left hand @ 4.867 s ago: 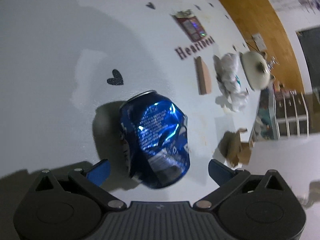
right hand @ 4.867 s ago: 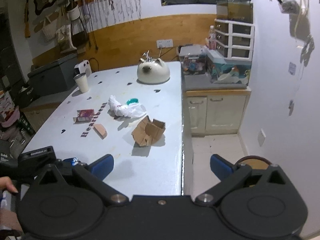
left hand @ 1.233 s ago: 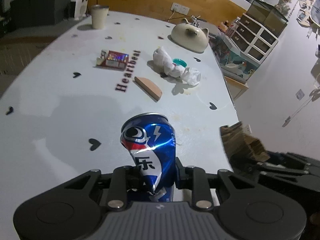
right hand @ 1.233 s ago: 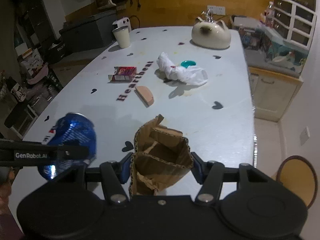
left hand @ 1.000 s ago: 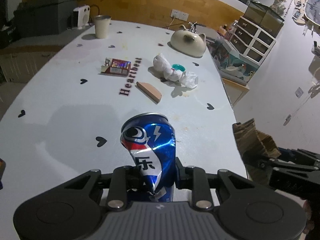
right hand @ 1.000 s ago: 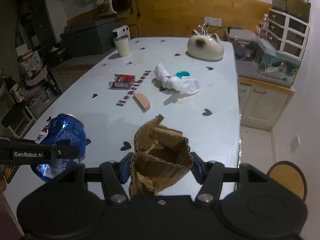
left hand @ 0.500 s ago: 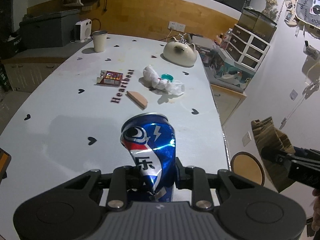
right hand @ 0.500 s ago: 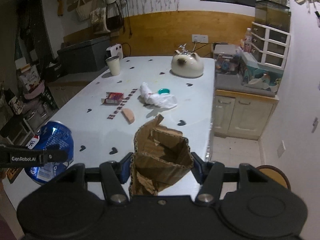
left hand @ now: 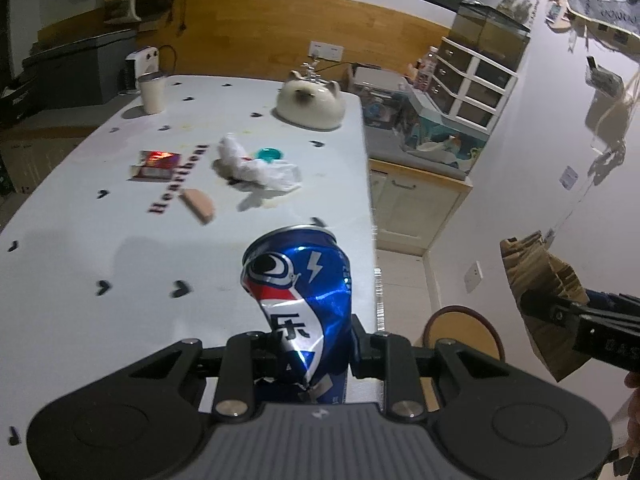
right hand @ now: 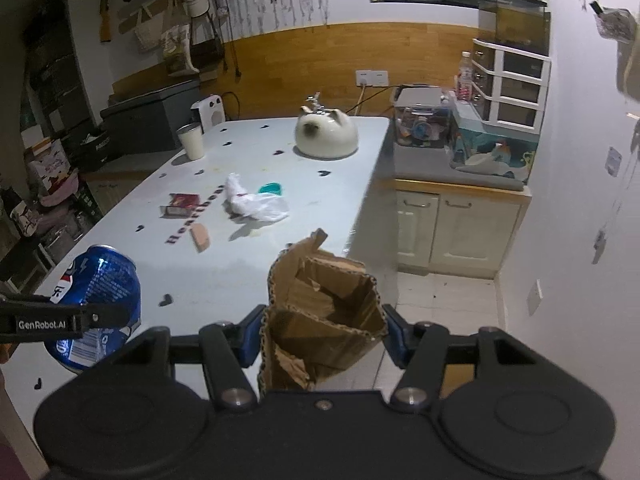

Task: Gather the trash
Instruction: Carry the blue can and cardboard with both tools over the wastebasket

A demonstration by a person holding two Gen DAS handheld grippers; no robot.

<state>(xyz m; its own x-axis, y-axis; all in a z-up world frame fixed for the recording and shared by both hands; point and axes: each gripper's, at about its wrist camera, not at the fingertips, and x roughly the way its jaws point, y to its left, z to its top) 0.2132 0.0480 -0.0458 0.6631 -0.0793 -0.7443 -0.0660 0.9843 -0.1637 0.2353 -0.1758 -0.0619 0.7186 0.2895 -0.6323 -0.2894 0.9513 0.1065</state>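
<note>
Left wrist view: the left gripper [left hand: 310,354] is clamped on the crushed can [left hand: 298,304], standing upright, and the right gripper [right hand: 320,340] pinches the torn cardboard [right hand: 320,316] — both held off the table [left hand: 100,320], with the round bin [left hand: 464,332] on the floor below, nearer the right hand.

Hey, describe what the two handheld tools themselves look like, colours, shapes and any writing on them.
Both are matte black. The right tool has a linkage of flat bars with silver pivot screws, round discs on the body, and blue finger pads. The left tool has a ribbed grey centre panel; from the right wrist view, its side reads GenRobot.AI in white.
</note>
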